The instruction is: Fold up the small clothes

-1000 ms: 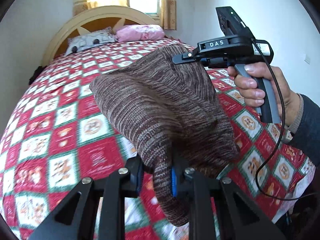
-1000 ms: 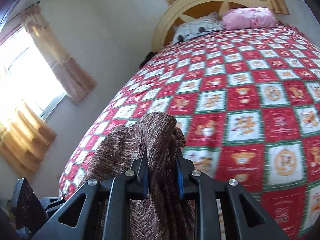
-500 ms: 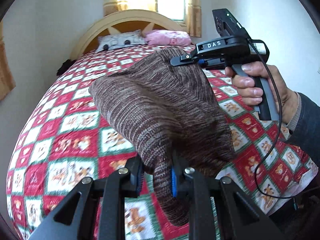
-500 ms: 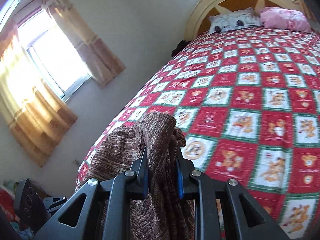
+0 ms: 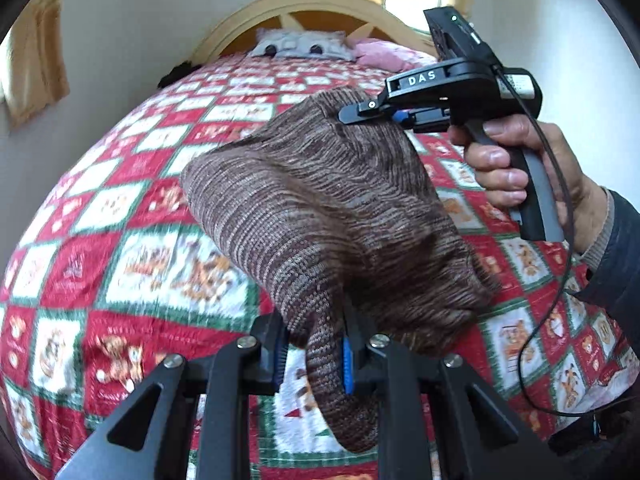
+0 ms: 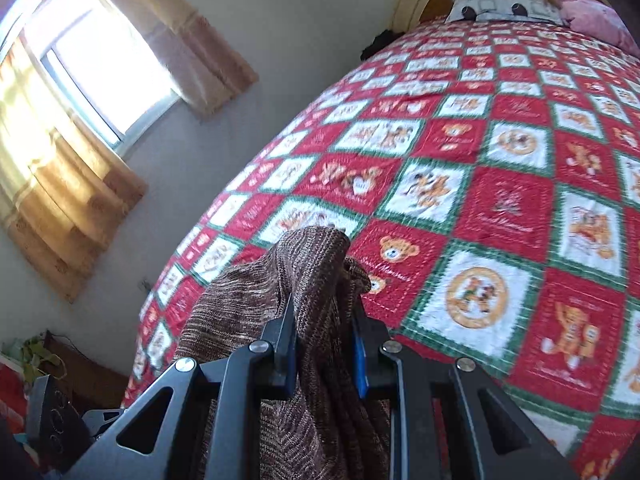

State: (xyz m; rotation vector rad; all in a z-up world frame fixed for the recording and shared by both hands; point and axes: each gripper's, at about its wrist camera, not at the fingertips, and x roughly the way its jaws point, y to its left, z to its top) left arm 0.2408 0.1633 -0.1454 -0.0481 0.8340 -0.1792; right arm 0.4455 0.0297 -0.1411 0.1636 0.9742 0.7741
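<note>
A brown marled knit garment [image 5: 320, 216] hangs in the air above the bed, stretched between both grippers. My left gripper [image 5: 314, 354] is shut on its near lower edge, with a flap drooping below the fingers. My right gripper [image 5: 360, 114] shows in the left wrist view, held by a hand, shut on the garment's far upper edge. In the right wrist view my right gripper [image 6: 324, 344] pinches a bunched fold of the garment [image 6: 312, 280], which drapes down to the left.
The bed has a red, white and green patchwork quilt [image 6: 500, 200], also seen in the left wrist view [image 5: 120, 240]. Pillows [image 5: 304, 44] lie against a wooden headboard. A curtained window [image 6: 92, 80] is on the left wall. A cable [image 5: 560, 320] hangs from the right gripper.
Both grippers have swung to the left with the garment still held; the headboard now sits more central in the left view, and the side window fills more of the right view.
</note>
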